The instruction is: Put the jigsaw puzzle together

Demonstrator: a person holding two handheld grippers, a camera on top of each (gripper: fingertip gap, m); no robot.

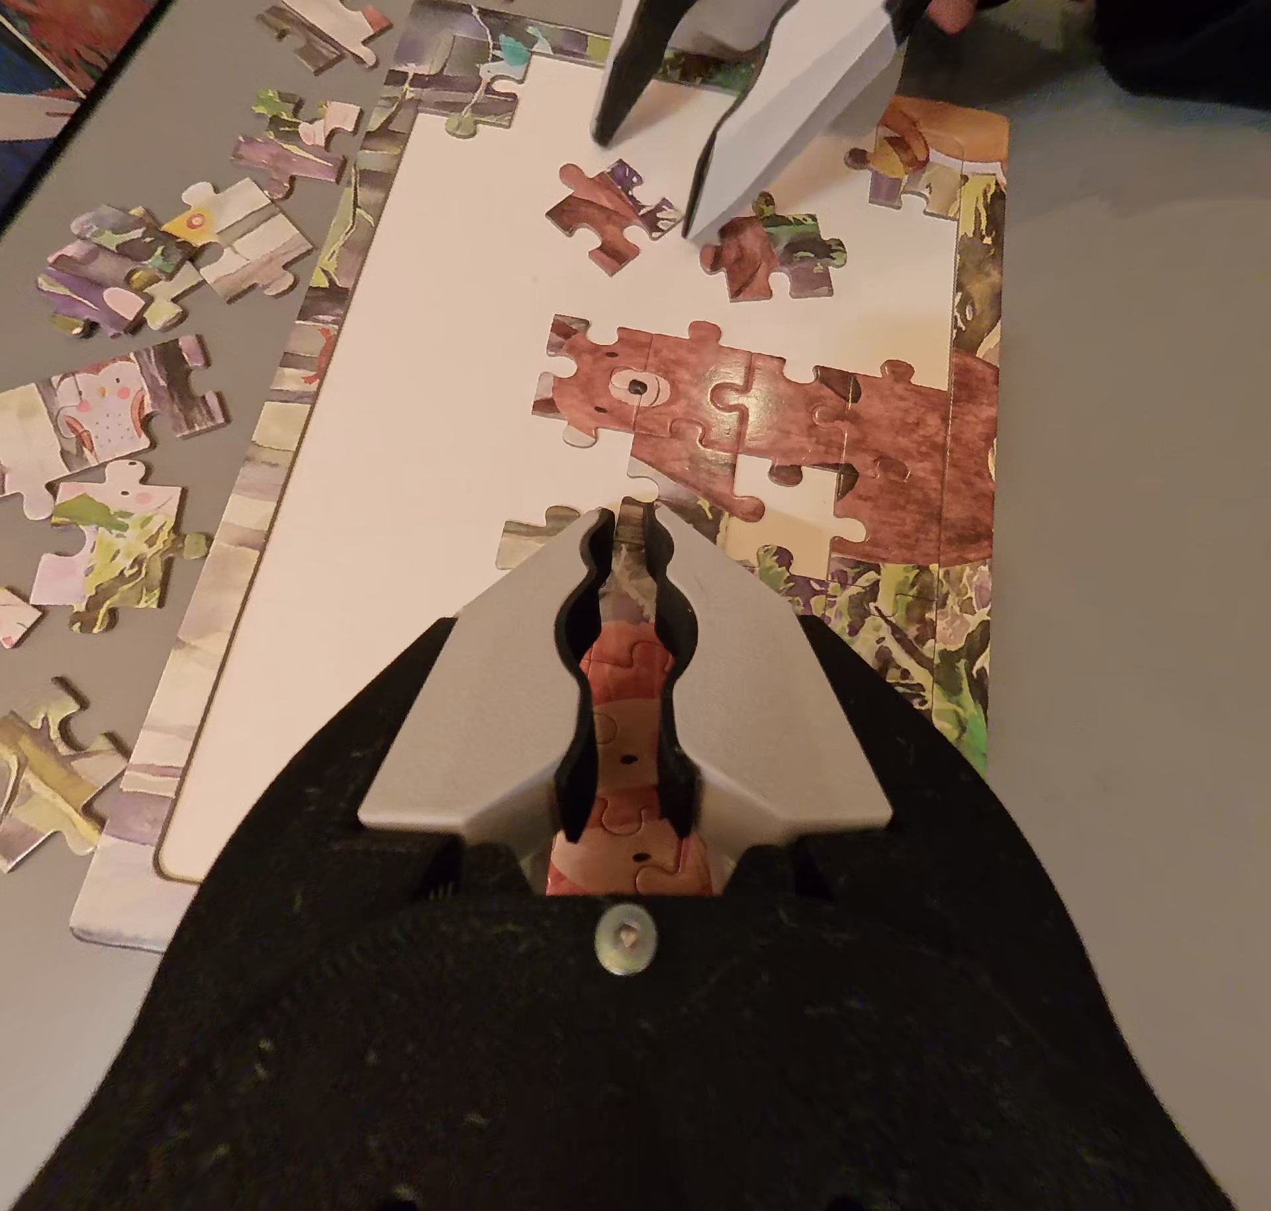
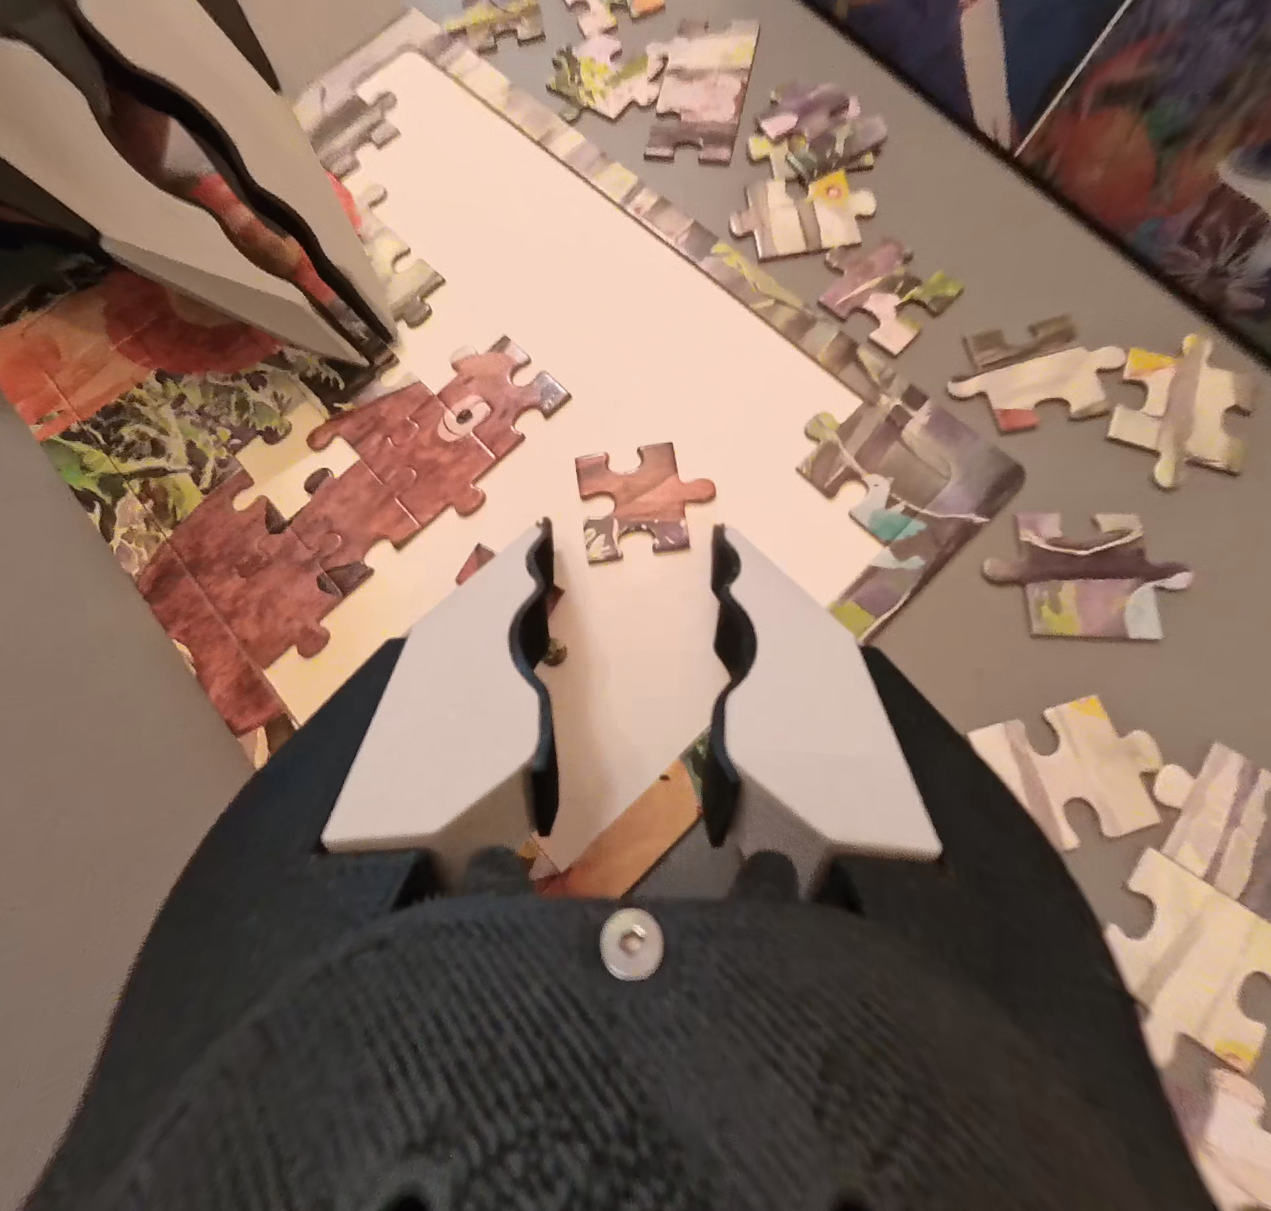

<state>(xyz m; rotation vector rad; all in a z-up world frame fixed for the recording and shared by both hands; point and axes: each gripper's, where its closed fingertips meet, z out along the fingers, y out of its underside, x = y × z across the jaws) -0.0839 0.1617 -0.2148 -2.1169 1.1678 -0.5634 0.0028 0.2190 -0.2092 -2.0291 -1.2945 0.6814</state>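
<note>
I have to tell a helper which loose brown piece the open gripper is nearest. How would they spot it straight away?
Start at the white puzzle tray and find the joined brown bear on it. Beyond the bear's face lie two loose brown pieces; the wanted brown piece lies alone on bare white, just ahead of the right gripper, while its twin is mostly hidden under that gripper.

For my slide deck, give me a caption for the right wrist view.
Open right gripper hovering just short of a loose brown puzzle piece on the white puzzle tray.

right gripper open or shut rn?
Open. In its own wrist view the right gripper shows a wide gap between its fingers, nothing held; a loose brown puzzle piece lies flat on the white board just ahead.
</note>
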